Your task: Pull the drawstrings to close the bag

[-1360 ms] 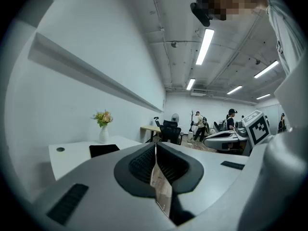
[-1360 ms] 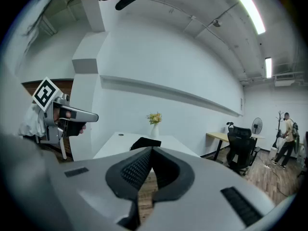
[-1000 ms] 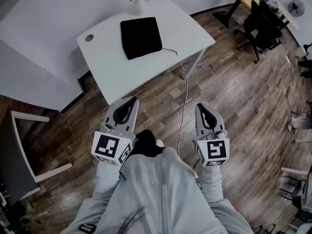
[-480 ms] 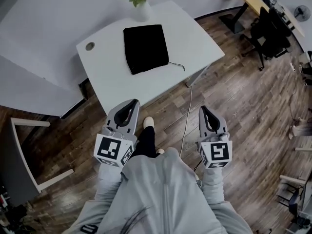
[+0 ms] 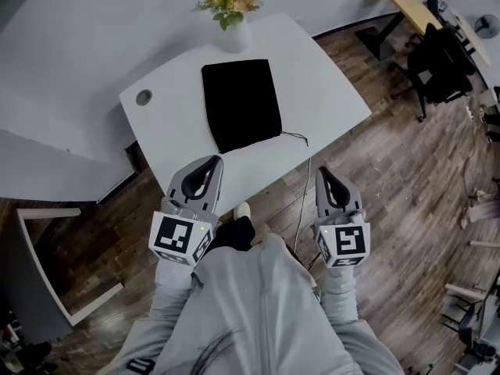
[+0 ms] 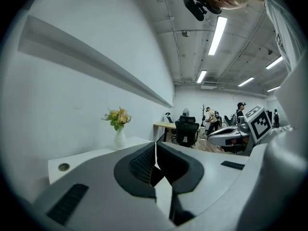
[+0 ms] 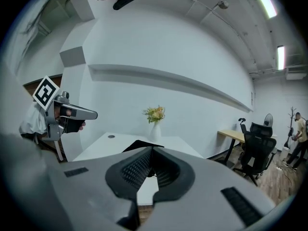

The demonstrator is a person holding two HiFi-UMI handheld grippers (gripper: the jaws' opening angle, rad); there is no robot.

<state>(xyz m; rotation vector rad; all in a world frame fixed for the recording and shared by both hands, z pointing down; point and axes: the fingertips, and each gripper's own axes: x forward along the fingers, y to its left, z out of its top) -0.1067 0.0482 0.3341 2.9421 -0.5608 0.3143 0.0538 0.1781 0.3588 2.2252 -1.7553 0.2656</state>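
Observation:
A flat black drawstring bag [image 5: 241,104] lies on the white table [image 5: 172,131], and its thin cord [image 5: 295,137] trails off the near right corner. In the right gripper view the bag [image 7: 139,144] shows just past the jaws. My left gripper [image 5: 212,162] is held short of the table's near edge, its jaws shut with nothing between them. My right gripper [image 5: 323,172] hangs over the floor to the right of the table's near corner, also shut and holding nothing. Neither touches the bag.
A white vase of flowers [image 5: 230,10] stands at the table's far edge, behind the bag. A round cable hole [image 5: 144,97] sits at the table's left. A cable [image 5: 303,201] runs along the wooden floor. Office chairs [image 5: 441,61] stand far right, a white frame [image 5: 35,264] at left.
The table and bag have drawn nearer and lower in the head view as the person walked toward them. Both grippers advanced with the person, still shut.

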